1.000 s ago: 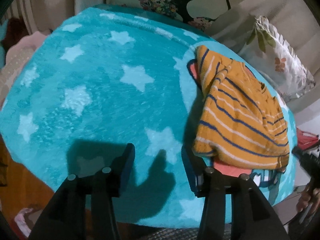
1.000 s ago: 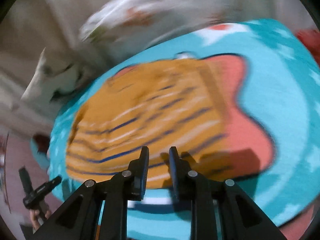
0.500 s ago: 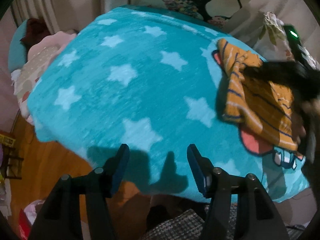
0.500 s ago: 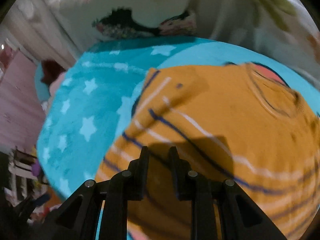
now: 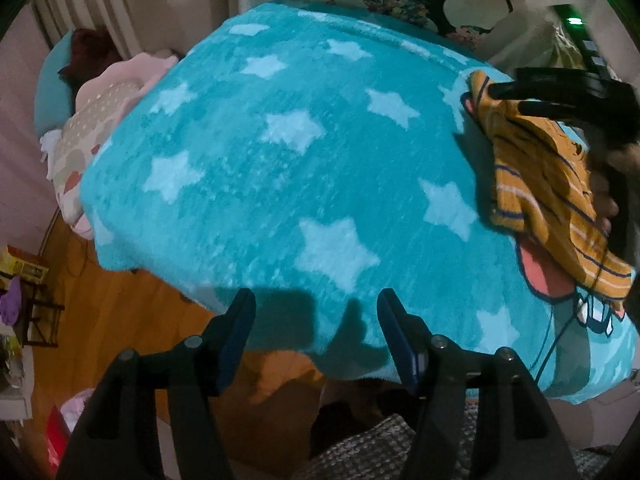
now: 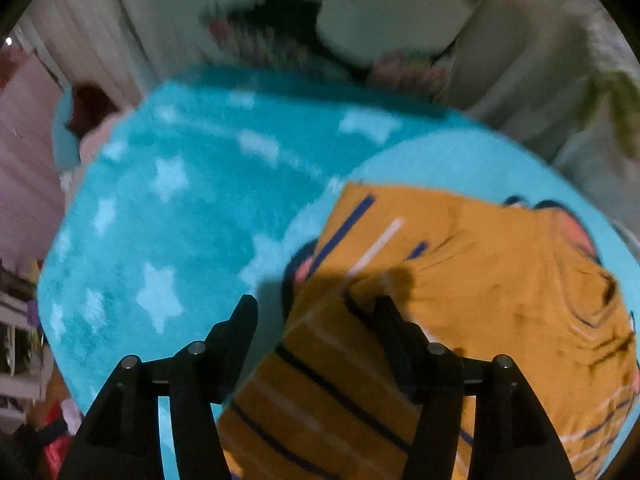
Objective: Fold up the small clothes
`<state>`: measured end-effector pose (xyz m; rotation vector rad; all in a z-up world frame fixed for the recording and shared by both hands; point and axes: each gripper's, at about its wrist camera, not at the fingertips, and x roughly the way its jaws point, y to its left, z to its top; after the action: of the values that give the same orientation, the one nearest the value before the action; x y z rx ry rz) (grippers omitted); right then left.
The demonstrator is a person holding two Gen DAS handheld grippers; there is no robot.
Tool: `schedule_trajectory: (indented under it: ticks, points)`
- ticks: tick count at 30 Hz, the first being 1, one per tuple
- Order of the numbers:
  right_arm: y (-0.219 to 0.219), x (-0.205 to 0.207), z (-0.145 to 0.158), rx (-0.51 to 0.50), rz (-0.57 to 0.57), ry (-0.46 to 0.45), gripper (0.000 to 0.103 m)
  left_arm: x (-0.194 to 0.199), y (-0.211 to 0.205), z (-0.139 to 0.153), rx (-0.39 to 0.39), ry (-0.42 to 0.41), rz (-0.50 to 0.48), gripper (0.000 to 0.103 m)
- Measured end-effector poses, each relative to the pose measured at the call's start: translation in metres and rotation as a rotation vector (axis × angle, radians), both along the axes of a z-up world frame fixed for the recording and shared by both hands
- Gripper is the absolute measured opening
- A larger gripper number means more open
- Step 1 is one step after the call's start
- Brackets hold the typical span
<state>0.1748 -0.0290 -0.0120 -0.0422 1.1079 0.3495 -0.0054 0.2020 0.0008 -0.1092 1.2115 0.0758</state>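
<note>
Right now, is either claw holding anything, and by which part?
Neither holds anything. The right claw is open, with a fold of the striped orange garment lying between its fingers. The left claw is open.

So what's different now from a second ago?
The right gripper was shut above the orange striped shirt; now its jaws are open with a fold of shirt between them. The left gripper backed off to the edge of the blue star blanket, away from the shirt. It stayed open and empty, and the shirt stayed on the blanket's right side.
</note>
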Motion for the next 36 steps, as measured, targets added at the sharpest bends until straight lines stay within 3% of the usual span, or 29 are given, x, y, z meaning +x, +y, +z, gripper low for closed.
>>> schedule_trajectory:
  ticks: [6,13,21,27,36]
  points:
    - [-0.068,-0.044,0.026,0.112,-0.146,-0.036,0.065,0.021,-0.02,0.004,0.024,-0.011,-0.089,0.065]
    - [-0.188,-0.116,0.02,0.214,-0.472,-0.008,0.065,0.033,-0.055,0.003,0.045,-0.003,-0.226,0.066]
    - [-0.268,-0.198,0.006,0.249,-0.722,0.004,0.066,0.042,-0.095,-0.001,0.048,0.015,-0.324,0.066]
    - [-0.301,-0.221,-0.001,0.271,-0.779,0.007,0.066,0.04,-0.126,0.004,0.065,0.012,-0.35,0.066]
    - [-0.332,-0.215,0.009,0.249,-0.702,-0.042,0.066,0.03,-0.171,0.015,0.11,0.012,-0.304,0.066]
